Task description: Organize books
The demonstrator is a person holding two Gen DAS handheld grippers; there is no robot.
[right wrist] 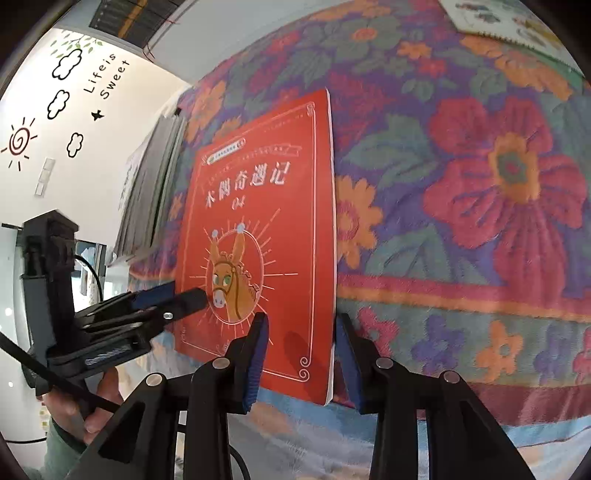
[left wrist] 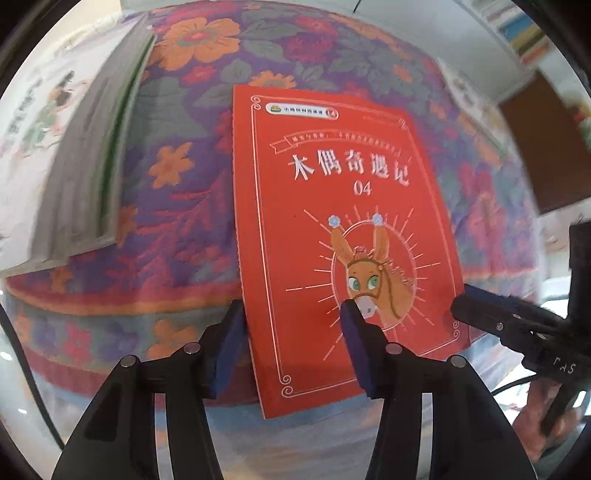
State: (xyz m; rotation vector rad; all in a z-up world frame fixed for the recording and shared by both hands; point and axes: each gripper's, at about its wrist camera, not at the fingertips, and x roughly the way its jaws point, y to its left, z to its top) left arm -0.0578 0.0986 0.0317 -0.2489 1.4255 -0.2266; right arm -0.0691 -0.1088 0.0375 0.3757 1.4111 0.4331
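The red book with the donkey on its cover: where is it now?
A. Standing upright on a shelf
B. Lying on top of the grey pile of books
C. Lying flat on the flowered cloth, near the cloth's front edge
C: the red book lies cover up on the flowered cloth, its near end past the front edge, apart from the grey pile.

Book (left wrist: 343, 236) lies flat on the cloth-covered surface (left wrist: 177, 206), near its front edge. Left gripper (left wrist: 291, 332) straddles the book's left edge: one jaw off the book on the cloth, the other over the cover. Right gripper (right wrist: 301, 343) straddles the right edge the same way. A stack of books (left wrist: 77, 177) sits well left of the left jaws. Another book (right wrist: 517, 26) lies far beyond the right jaws, at the back.
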